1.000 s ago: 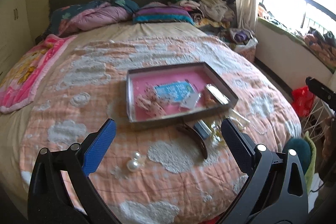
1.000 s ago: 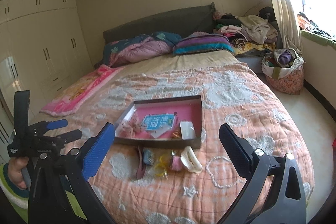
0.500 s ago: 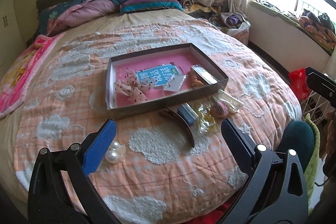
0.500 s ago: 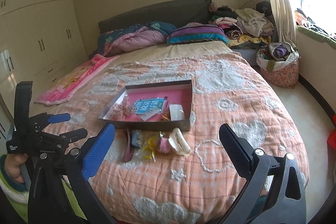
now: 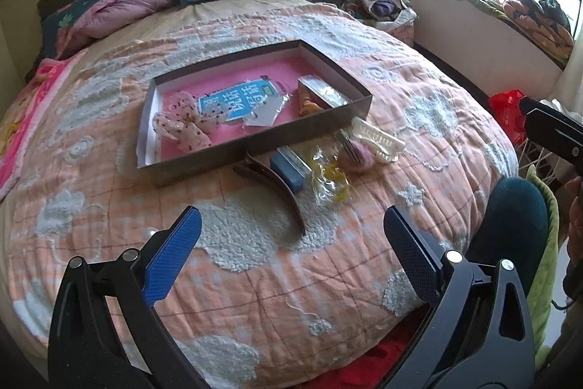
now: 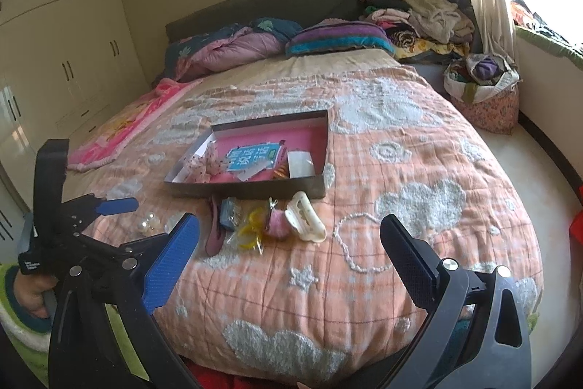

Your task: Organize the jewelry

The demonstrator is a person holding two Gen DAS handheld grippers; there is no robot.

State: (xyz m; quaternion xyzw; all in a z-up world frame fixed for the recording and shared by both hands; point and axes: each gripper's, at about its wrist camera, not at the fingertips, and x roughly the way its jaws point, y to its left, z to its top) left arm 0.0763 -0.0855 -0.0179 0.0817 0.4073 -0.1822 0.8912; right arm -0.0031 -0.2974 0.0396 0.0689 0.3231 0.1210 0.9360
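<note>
A dark shallow box with a pink bottom [image 5: 359, 104] [image 6: 322, 152] lies on the bed, holding a blue card [image 5: 242, 99], spotted bows [image 5: 182, 126] and a clear packet [image 5: 322, 93]. In front of it lie a brown hair clip [image 5: 277, 188], a blue clip [image 5: 288, 168], a yellow packet [image 5: 328, 181], a pink pompom [image 5: 357, 155] and a white claw clip [image 5: 379, 139] [image 6: 306, 219]. Pearl beads [image 6: 147, 223] lie left. My left gripper [image 5: 291, 248] is open and empty above the quilt, near the brown clip. My right gripper [image 6: 291, 256] is open and empty, further back.
The orange quilt with white clouds [image 5: 255, 279] covers a round bed. Pillows and bedding [image 6: 255, 42] lie at the head, a clothes pile [image 6: 419, 17] and a bag [image 6: 484, 86] by the window. White wardrobes [image 6: 54, 61] stand left. The left gripper shows in the right wrist view [image 6: 109, 206].
Both grippers have moved forward and lower toward the bed; the box and loose items look larger and nearer. Both stay open.
</note>
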